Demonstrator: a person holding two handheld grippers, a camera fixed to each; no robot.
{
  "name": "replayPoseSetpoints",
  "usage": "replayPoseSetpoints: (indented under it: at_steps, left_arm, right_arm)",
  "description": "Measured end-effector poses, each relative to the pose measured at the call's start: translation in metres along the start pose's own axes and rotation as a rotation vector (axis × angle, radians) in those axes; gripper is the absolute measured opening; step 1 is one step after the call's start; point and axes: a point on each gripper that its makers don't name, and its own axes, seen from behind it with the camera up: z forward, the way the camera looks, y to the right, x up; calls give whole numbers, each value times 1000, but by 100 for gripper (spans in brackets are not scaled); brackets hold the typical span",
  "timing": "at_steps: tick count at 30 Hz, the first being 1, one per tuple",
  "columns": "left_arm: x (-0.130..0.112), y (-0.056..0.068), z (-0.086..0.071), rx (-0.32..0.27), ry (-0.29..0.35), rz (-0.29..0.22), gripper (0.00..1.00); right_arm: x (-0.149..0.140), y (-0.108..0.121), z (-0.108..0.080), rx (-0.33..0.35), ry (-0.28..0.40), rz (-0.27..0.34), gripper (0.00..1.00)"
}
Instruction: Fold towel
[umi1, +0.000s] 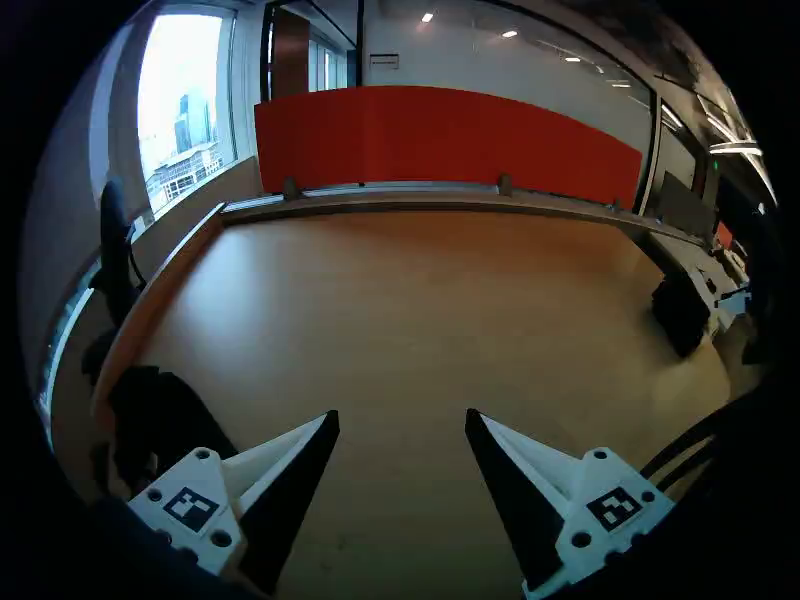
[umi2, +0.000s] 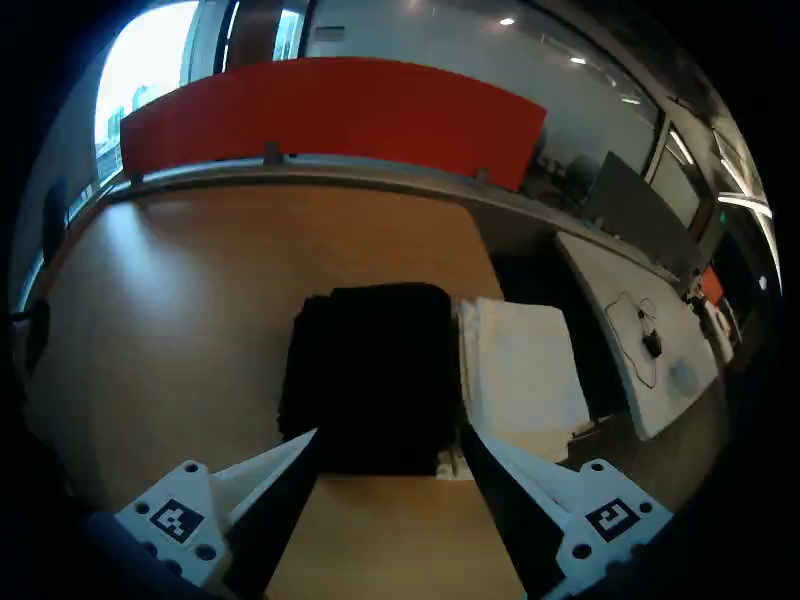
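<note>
In the right gripper view a folded black towel (umi2: 370, 375) lies on the wooden table (umi2: 180, 300), with a folded white towel (umi2: 520, 370) right beside it at the table's right edge. My right gripper (umi2: 390, 445) stands open just in front of the black towel's near edge, nothing between its fingers. In the left gripper view my left gripper (umi1: 402, 425) is open over bare wooden table (umi1: 420, 300), holding nothing.
A red partition (umi1: 440, 135) runs along the table's far edge. A dark office chair (umi1: 115, 260) stands at the left by the windows. A dark bag (umi1: 682, 310) sits at the right. A white desk (umi2: 650, 350) with a cable lies beyond the table's right edge.
</note>
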Motion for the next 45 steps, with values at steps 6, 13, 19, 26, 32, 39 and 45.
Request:
replayPoseSetpoints:
  at_steps: [6,13,19,26,32,39,45]
  left_arm:
    - [7,2,1,-9,14,-10,94]
    - [16,4,3,-10,28,-2,94]
    - [23,4,4,-7,40,0,94]
    - [32,2,5,1,60,-7,94]
    - [44,0,6,7,93,-30,94]
    - [67,1,5,9,161,-40,94]
    - [91,-2,1,18,246,-53,94]
  right_arm:
    - [25,-13,-16,-13,124,69,100]
    - [49,-24,-33,-22,247,130,100]
    - [60,-32,-40,-28,309,158,100]
    - [73,-42,-44,-21,366,167,100]
    - [99,-56,-59,-8,461,170,100]
    - [129,-74,-81,10,576,171,100]
    - [141,-87,-86,15,619,152,100]
